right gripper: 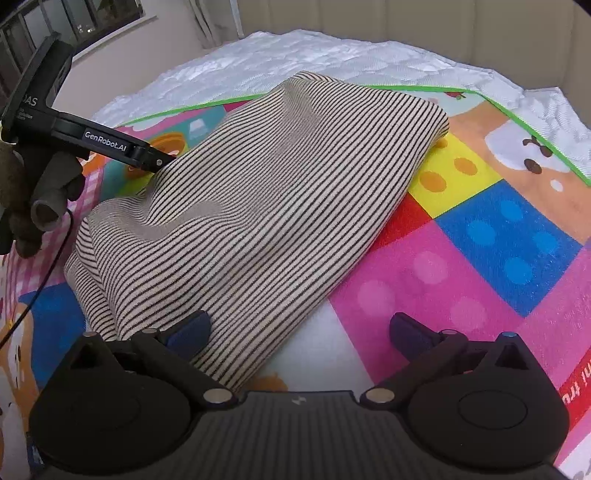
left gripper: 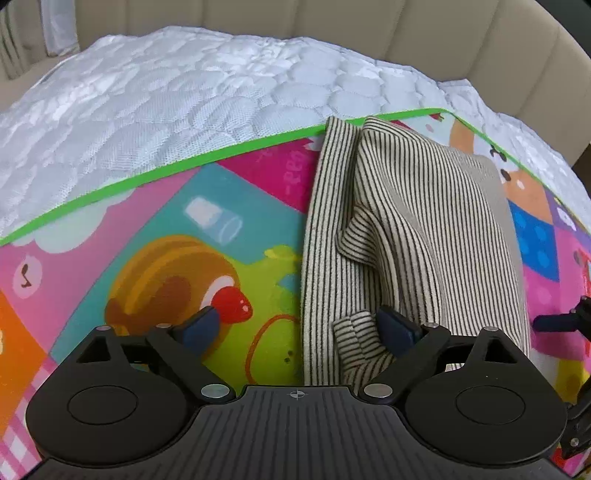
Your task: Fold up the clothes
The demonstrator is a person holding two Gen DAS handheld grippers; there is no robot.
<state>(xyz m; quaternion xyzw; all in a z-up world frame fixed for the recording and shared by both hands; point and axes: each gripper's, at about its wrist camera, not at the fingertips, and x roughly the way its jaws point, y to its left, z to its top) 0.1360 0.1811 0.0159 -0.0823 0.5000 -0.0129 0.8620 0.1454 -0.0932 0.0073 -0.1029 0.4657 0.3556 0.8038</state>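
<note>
A beige garment with thin black stripes (left gripper: 399, 229) lies partly folded on a colourful play mat (left gripper: 155, 229). My left gripper (left gripper: 299, 325) is open; its right finger rests against a small bunched fold of the garment's near edge, nothing pinched. In the right wrist view the same garment (right gripper: 266, 206) lies across the mat (right gripper: 480, 240). My right gripper (right gripper: 299, 332) is open, its left finger at the garment's near corner, its right finger over bare mat. The left gripper's body (right gripper: 110, 144) shows at the garment's left edge, held by a gloved hand.
The mat has a green border (left gripper: 184, 162) and lies on a white quilted mattress (left gripper: 184, 88). A beige padded headboard (left gripper: 406, 33) stands behind. A window (right gripper: 74, 18) is at the far left of the right wrist view.
</note>
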